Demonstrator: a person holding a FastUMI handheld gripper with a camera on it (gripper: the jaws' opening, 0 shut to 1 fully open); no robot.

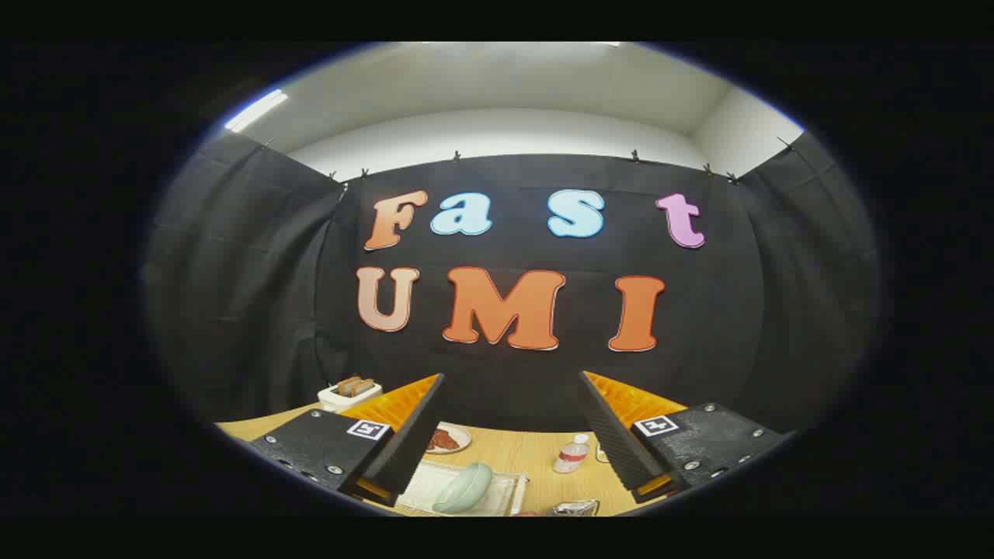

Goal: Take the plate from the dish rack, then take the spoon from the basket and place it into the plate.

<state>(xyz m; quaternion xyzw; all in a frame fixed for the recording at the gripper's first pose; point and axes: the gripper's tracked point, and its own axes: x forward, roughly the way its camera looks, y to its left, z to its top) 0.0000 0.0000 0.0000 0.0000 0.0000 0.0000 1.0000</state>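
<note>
Pale green plate [463, 487] standing tilted on edge in the white dish rack [509, 497], below and between the fingers of the open, empty gripper [509, 435].

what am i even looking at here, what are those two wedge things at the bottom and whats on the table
The two wedges are the fingers of a hand-held gripper; a person carries it, and the camera rides on it, looking forward. The fingers stand open, holding nothing. Below and beyond them is a wooden table. On it: a pale green plate standing in a dish rack, a small bottle, a dish of reddish food, and a toaster with bread in it. Behind is the booth's black cloth wall.
</note>
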